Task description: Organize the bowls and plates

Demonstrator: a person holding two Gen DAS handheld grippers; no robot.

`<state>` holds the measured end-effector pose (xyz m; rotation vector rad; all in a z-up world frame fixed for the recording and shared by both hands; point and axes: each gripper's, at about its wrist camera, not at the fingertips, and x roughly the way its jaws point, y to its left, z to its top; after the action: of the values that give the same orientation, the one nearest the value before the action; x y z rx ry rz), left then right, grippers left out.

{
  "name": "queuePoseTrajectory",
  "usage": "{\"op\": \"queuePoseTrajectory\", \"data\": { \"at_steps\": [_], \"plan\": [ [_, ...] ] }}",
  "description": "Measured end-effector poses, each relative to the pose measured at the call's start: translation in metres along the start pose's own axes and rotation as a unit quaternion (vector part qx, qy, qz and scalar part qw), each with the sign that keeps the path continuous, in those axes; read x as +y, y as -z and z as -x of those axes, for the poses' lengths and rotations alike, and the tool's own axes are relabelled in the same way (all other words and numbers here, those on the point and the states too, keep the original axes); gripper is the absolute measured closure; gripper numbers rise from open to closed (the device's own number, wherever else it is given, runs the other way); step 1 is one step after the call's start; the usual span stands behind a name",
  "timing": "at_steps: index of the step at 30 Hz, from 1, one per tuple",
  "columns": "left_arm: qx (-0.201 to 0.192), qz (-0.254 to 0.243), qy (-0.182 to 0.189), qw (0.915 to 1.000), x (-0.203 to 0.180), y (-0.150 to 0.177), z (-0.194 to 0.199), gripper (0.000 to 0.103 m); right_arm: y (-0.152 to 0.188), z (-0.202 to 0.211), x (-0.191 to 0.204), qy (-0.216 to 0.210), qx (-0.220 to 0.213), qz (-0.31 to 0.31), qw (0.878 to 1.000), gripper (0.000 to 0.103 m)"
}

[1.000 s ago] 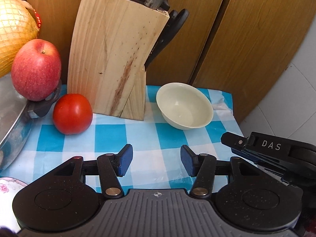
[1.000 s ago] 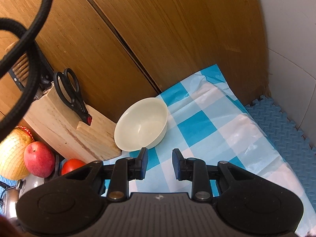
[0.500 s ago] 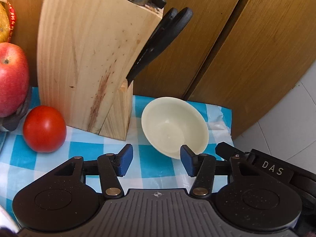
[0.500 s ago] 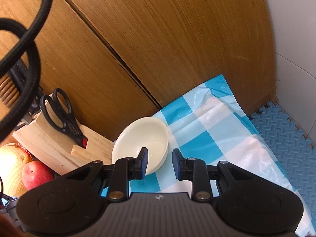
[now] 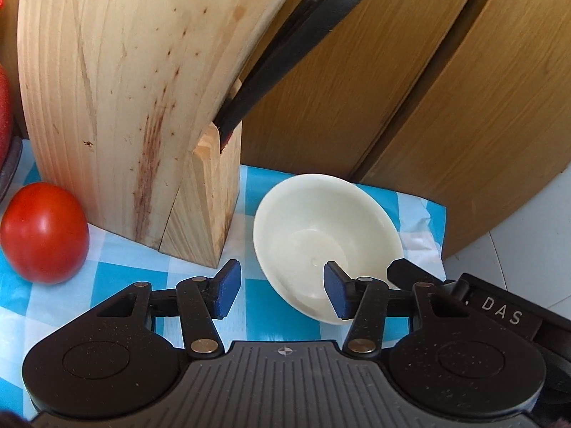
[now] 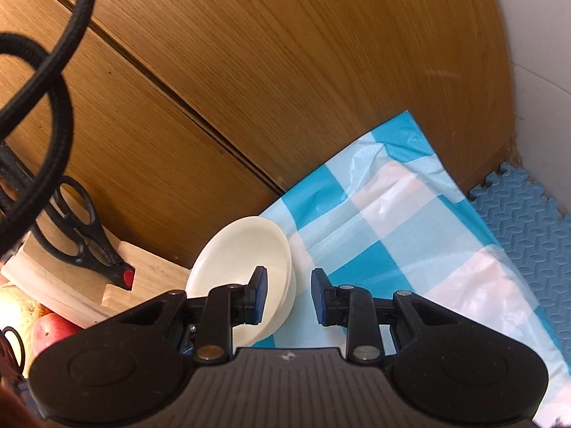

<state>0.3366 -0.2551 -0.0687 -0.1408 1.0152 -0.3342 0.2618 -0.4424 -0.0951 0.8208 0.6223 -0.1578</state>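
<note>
A cream bowl sits upright on the blue-and-white checked cloth, right of the wooden knife block. My left gripper is open, its left finger outside the bowl's near rim and its right finger over the bowl's inside. In the right wrist view the same bowl lies at lower left. My right gripper is open, its left finger over the bowl's inside and its right finger outside the rim. The right gripper's black body also shows in the left wrist view, just right of the bowl.
A wooden knife block with black scissors stands left of the bowl. A tomato lies left of the block. Wooden cabinet doors close the back. The cloth's right edge meets a blue foam mat.
Both grippers have moved forward to the bowl. The bowl now lies between each gripper's fingers. Both stay open.
</note>
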Motion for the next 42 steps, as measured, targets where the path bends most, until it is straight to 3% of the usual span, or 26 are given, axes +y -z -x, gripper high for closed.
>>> {"op": "queuePoseTrajectory", "data": {
  "at_steps": [4,6,7,8,9,12,16,23,28,31,37,42],
  "plan": [
    [0.003,-0.005,-0.007,1.0,-0.001,-0.003,-0.008,0.049,0.002,-0.007,0.003,-0.001,0.003,0.003,1.0,0.077],
    [0.009,-0.008,-0.009,0.9999,-0.001,-0.003,-0.015,0.06,0.004,-0.011,0.004,0.007,0.005,0.012,1.0,0.078],
    [0.013,-0.007,-0.011,0.9998,-0.001,-0.003,-0.017,0.064,0.005,-0.012,0.006,0.01,0.007,0.017,1.0,0.08],
    [0.02,-0.005,-0.012,0.9997,-0.001,-0.003,-0.021,0.069,0.005,-0.014,0.006,0.013,0.01,0.022,1.0,0.09],
    [0.026,-0.004,-0.009,0.9996,0.0,-0.002,-0.023,0.071,0.005,-0.015,0.007,0.01,0.016,0.023,1.0,0.093],
    [0.029,-0.011,-0.001,0.9995,0.001,0.002,-0.02,0.078,0.006,-0.012,0.01,0.014,0.03,0.032,0.999,0.093],
    [0.025,-0.038,-0.005,0.9989,-0.001,0.009,-0.004,0.078,0.009,0.001,0.016,0.015,0.054,0.046,0.997,0.093],
    [0.053,-0.046,0.022,0.9973,0.012,0.039,0.029,0.073,0.032,0.04,0.031,0.035,0.082,0.086,0.992,0.092],
    [0.066,-0.054,0.007,0.9964,0.018,0.054,0.036,0.069,0.05,0.057,0.028,0.06,0.074,0.091,0.991,0.09],
    [0.057,-0.034,0.004,0.9978,0.028,0.055,0.04,0.056,0.051,0.06,0.021,0.05,0.071,0.066,0.994,0.083],
    [0.044,-0.015,0.002,0.9989,0.032,0.05,0.039,0.051,0.05,0.06,0.018,0.049,0.054,0.054,0.996,0.074],
    [0.043,-0.029,-0.005,0.9987,0.022,0.046,0.03,0.056,0.051,0.049,0.017,0.055,0.056,0.065,0.995,0.075]
  ]
}}
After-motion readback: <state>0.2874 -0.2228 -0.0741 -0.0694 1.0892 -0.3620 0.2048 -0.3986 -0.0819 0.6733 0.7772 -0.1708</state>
